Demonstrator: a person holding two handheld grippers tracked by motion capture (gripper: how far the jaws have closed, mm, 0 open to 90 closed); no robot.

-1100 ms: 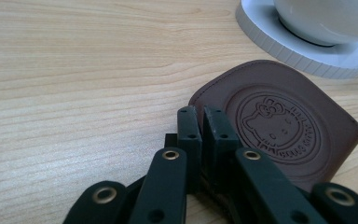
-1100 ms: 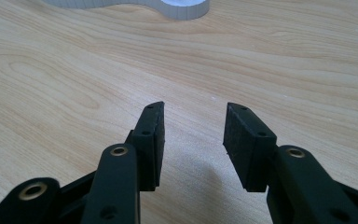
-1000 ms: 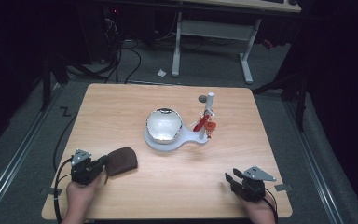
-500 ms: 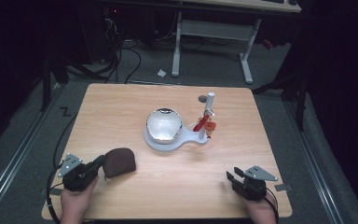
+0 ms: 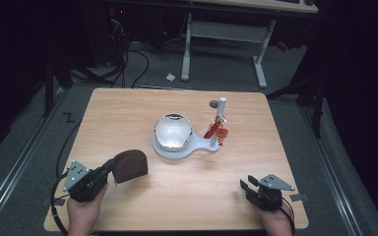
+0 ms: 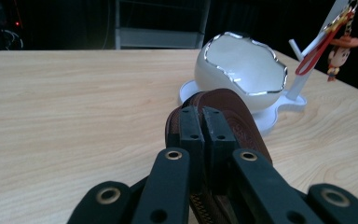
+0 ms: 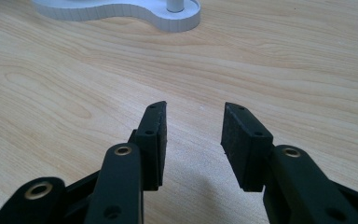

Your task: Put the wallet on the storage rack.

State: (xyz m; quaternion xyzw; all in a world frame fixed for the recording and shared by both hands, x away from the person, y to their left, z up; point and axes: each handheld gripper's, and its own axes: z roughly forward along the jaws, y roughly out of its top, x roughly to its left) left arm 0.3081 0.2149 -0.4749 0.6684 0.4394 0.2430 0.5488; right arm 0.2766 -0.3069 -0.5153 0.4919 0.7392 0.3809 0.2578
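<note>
Since a second ago the left tongs (image 5: 109, 166) have lifted the brown pouch (image 5: 129, 164) off the table (image 5: 128, 113) and tipped it up; it hung lower and flatter before. The jaws are clamped on the pouch's near edge, pads pressed together over the zipper seam in the left gripper view. The lift suggests the pick is done and transport can begin, probably toward the white bowl (image 5: 173, 132) on its stand (image 5: 193, 149). The pouch projects from the left tongs' tips toward the far right, near the table's left near corner, well apart from the bowl. The right tongs (image 5: 249, 187) rest at the right near edge, jaws parted with nothing between them; they have just been closing slightly.
</note>
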